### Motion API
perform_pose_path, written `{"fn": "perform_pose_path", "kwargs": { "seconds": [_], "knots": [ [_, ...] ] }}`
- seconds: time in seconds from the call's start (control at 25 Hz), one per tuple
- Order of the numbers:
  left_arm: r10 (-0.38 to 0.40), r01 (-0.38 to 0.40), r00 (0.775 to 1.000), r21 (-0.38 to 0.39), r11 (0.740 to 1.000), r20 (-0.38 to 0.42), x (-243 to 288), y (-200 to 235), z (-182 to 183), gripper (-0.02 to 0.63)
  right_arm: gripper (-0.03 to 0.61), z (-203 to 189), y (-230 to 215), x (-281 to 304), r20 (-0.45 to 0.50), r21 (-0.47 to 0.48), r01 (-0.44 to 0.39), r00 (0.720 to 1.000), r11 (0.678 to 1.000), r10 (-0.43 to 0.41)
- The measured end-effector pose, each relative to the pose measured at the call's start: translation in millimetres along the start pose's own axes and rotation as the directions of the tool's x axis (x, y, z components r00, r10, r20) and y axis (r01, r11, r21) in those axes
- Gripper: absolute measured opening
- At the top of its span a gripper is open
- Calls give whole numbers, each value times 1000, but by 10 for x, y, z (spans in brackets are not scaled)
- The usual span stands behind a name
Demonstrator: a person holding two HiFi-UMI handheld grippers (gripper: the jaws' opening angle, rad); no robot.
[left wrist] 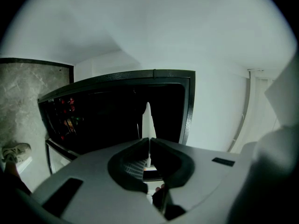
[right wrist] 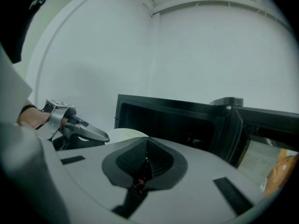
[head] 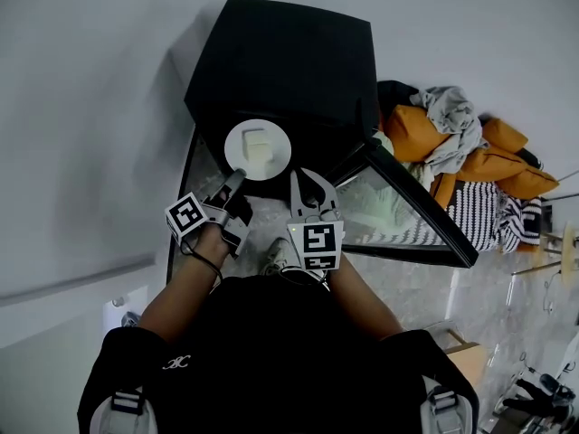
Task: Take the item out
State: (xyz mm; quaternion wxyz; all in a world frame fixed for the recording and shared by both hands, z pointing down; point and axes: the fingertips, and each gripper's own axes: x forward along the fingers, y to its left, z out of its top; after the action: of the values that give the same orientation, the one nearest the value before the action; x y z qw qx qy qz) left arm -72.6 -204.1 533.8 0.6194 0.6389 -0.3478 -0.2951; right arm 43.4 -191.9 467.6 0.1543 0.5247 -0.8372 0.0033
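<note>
Past the black shirt [head: 271, 351], the left claw [head: 237, 179] pinches the rim of the white plate [head: 276, 147], which holds a pale block [head: 257, 145] and sits right at the mouth of the black microwave [head: 289, 52]; the right claw [head: 306, 181] is closed on nothing just beside it. I think the plate is being taken out, so next it needs a slow, flat pull back. Its door [head: 412, 208] hangs open on the right, so the free room is straight back.

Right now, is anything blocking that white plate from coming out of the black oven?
Nothing visible does. The oven door is swung open to the right, and the left claw is shut on the near rim of the plate. The right claw is shut, empty, beside the plate.
</note>
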Motion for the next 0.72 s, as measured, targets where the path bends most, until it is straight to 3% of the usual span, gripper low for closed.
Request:
{"fn": "perform_pose_path", "kwargs": {
  "seconds": [0.2, 0.72],
  "knots": [
    [-64, 64, 998, -27, 998, -23, -59, -127, -95, 17, 6, 24, 35, -84, 32, 7, 2, 999, 1000, -2],
    [-67, 64, 995, -42, 997, -78, -204, -191, -211, 17, 6, 91, -209, -61, 43, 42, 66, 997, 997, -68]
  ]
}}
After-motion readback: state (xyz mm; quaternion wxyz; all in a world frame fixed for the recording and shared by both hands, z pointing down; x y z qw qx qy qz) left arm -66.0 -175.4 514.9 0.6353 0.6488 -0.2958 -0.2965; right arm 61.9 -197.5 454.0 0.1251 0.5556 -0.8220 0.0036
